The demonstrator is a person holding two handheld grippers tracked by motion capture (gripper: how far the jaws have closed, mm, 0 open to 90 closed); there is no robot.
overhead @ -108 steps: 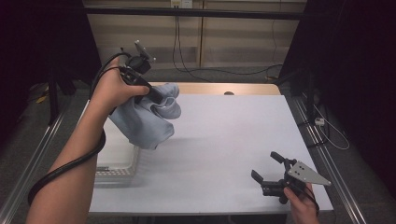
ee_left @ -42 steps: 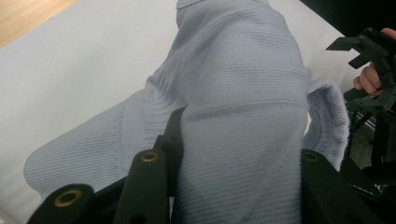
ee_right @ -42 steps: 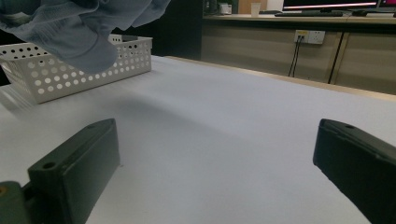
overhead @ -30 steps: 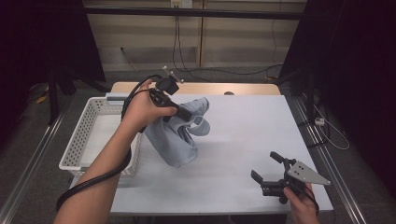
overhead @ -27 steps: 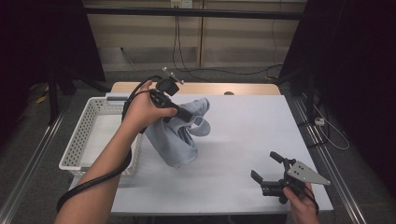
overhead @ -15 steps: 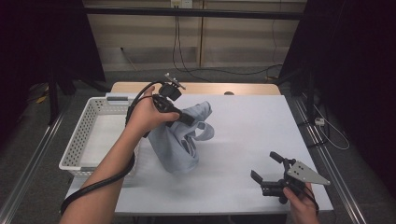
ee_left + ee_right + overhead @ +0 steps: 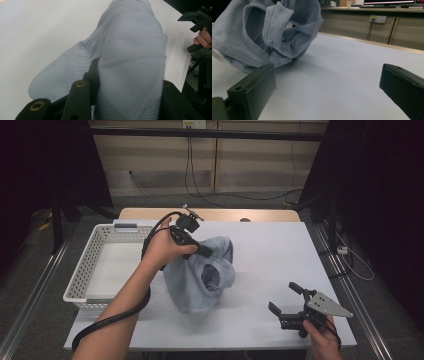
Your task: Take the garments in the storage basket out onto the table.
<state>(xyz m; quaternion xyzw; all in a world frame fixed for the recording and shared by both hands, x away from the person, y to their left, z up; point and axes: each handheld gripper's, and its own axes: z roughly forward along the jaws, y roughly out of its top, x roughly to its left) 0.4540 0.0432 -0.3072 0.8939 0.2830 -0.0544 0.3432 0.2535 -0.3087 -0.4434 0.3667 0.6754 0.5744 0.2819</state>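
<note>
- My left gripper (image 7: 207,254) sits just left of the table's centre in the high view, its jaws clamped on a pale blue knitted garment (image 7: 202,277).
- In the left gripper view, the ribbed cloth (image 7: 130,57) drapes over and between my two black jaws, covering their tips.
- The garment hangs from that grip; its lower folds rest on the white table (image 7: 270,250) toward 6 o'clock from the gripper.
- A white perforated plastic basket (image 7: 85,280) stands at the table's 9 o'clock edge, just beside the garment.
- My right gripper (image 7: 287,301) rests near the table's 5 o'clock corner, well apart from the garment, its jaws spread wide with nothing between them.
- In the right gripper view, the bunched garment (image 7: 269,32) lies at 10 o'clock beyond my open jaws.
</note>
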